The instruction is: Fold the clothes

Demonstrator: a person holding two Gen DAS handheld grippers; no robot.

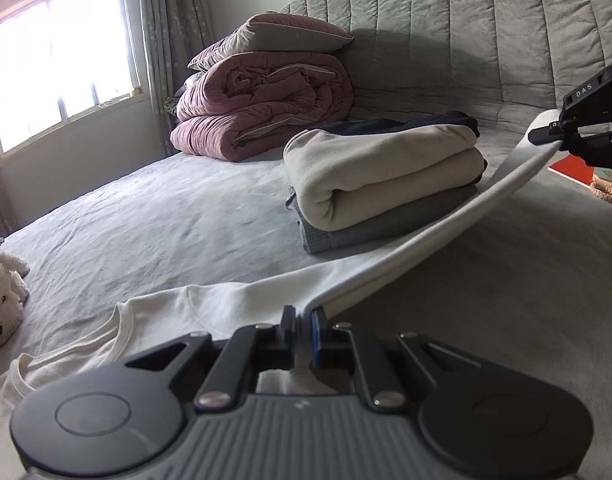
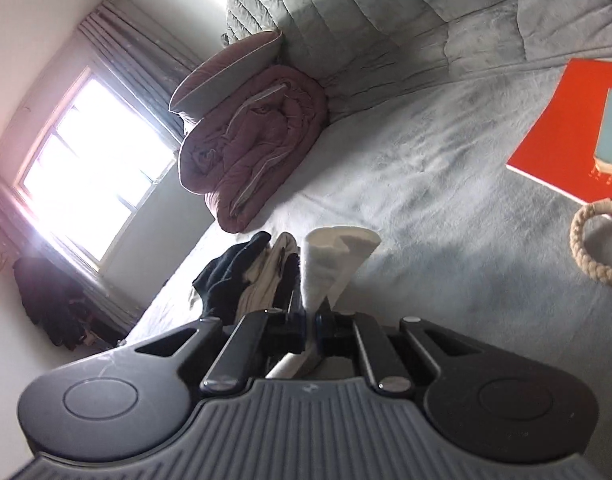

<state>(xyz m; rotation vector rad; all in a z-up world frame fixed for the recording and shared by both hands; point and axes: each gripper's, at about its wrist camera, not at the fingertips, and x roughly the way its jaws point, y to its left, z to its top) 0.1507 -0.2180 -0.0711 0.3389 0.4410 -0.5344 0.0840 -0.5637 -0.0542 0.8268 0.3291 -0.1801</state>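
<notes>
- We've got a white shirt point(image 1: 210, 308) spread flat on the grey bed point(image 1: 146, 220), collar toward the left of the left wrist view, and we're pinching it at two spots.
- Our left gripper point(image 1: 304, 314) is clamped down on the shirt near the shoulder, right where the sleeve point(image 1: 446, 216) starts. Jaws are squeezed tight on the fabric with just the cloth between them.
- Our right gripper point(image 1: 554, 136) is clenched on the far end of that sleeve, so the sleeve runs as a taut band between the two. Our guess is that's the point: stretch it straight so it can swing over the body in one clean fold.
- The finished pile point(image 1: 386, 184) sits just behind the sleeve: cream piece on top, grey one under, something dark at the back. It's close enough that we'd watch the sleeve doesn't drag across it.
- Pink duvet point(image 1: 266, 108) and pillow point(image 1: 282, 36) are stacked up at the headboard, well out of the way.
- What the left wrist view gives us: the whole stretched sleeve, the shirt body and a plush dog point(image 1: 2, 300) at the left edge.
- What the right wrist view adds: the cuff point(image 2: 338, 256) poking out past the pinched fingers point(image 2: 322, 320), plus a red book point(image 2: 566, 128) and a rope ring point(image 2: 598, 240) off to the right, and dark clothes point(image 2: 54, 304) hanging by the window point(image 2: 94, 168). The shirt body doesn't show there at all.
</notes>
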